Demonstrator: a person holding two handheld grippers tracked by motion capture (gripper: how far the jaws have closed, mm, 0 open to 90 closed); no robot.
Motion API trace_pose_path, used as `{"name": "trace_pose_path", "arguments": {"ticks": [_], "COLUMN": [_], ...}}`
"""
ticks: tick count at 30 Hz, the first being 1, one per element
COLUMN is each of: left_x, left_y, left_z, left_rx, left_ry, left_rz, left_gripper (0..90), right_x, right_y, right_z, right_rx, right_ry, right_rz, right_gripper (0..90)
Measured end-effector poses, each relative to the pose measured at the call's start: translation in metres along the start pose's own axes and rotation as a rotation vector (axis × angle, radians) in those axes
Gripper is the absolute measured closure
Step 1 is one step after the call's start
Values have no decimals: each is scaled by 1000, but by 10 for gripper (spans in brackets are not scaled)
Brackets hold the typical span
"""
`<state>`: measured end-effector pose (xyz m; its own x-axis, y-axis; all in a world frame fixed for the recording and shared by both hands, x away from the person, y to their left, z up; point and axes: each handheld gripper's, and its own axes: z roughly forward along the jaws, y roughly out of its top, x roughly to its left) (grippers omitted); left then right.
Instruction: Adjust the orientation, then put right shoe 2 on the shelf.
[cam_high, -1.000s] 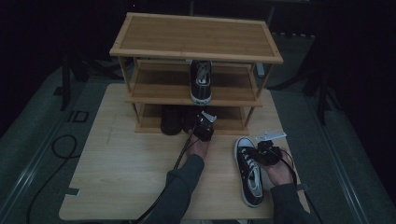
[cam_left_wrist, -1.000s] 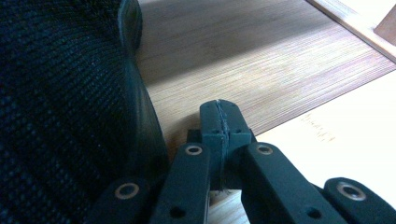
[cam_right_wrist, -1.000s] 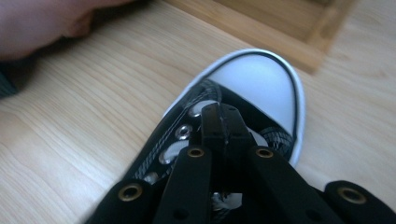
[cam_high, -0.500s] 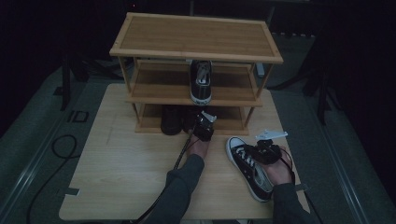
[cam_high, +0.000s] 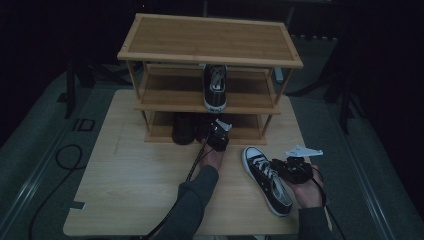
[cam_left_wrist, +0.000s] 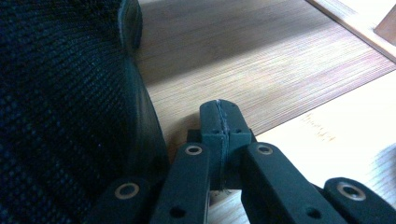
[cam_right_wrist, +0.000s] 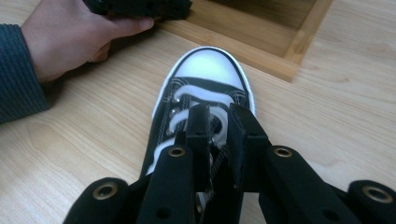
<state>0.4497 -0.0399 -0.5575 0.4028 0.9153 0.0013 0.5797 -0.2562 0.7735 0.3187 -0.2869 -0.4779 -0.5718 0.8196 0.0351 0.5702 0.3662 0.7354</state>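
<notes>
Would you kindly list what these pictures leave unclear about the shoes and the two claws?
- Dark shoe on the rack's bottom shelf: high view, in shadow under the shelf above; its kind is unreadable.
- Sneaker on the table: right gripper view, heel cut off by the right claw; whether the pads press the laces or tongue is unclear.
- Left claw: shut; left gripper view crops the dark knit shoe beside it.

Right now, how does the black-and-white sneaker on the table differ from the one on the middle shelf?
The black-and-white canvas sneaker on the table lies angled on the light wooden tabletop, toe toward the rack; the matching sneaker on the middle shelf points its toe at the camera. Both sit upright and share white toe caps and laces.
</notes>
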Motion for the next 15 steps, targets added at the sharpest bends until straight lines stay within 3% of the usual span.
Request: {"name": "trace_pose_path", "arguments": {"ticks": [15], "left_x": [0], "left_y": [0], "left_z": [0], "left_rx": [0], "left_ry": [1], "left_rz": [0], "left_gripper": [900], "right_x": [2], "right_y": [-21], "right_z": [-26], "right_rx": [-16], "right_ry": [-24], "right_rz": [32], "right_gripper": [778]}}
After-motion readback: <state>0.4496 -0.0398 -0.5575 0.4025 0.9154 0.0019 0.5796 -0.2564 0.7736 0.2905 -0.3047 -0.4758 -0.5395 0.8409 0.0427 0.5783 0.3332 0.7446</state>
